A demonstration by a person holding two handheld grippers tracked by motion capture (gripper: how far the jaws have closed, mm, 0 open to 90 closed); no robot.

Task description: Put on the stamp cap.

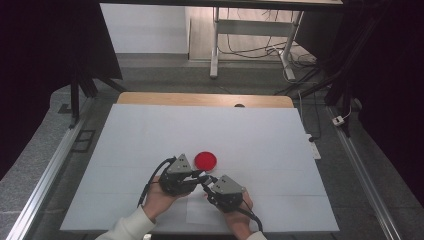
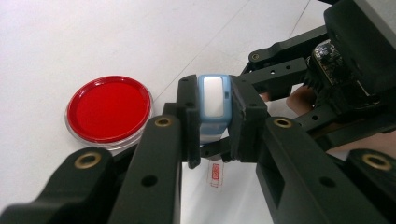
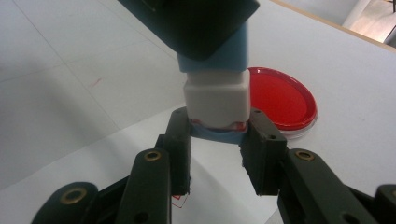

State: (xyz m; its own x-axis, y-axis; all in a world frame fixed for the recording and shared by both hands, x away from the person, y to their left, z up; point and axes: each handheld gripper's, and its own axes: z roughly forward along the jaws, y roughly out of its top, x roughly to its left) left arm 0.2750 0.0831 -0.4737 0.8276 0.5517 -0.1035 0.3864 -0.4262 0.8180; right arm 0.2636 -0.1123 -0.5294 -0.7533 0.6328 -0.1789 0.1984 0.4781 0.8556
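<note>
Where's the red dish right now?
In the high view, the red dish lies flat on the white table cover, near its middle, just beyond the left claw, apart from the blue-and-white block both claws hold.

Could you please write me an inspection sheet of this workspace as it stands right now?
Surface: white sheet covering a wooden table; faint fold lines.
Job's things: small light-blue and white block-shaped plastic stamp-like item held off the sheet between both grippers; round red dish in a clear plastic rim lying flat just beyond them.
Clutter: small clear slip with red print on the sheet under the jaws.
Grippers: left gripper shut on the blue body; right gripper shut on the item's lower blue end.
Cables: one black cable trails from the left gripper.
Surroundings: grey floor, metal rails, desk frame with loose wires behind.
</note>
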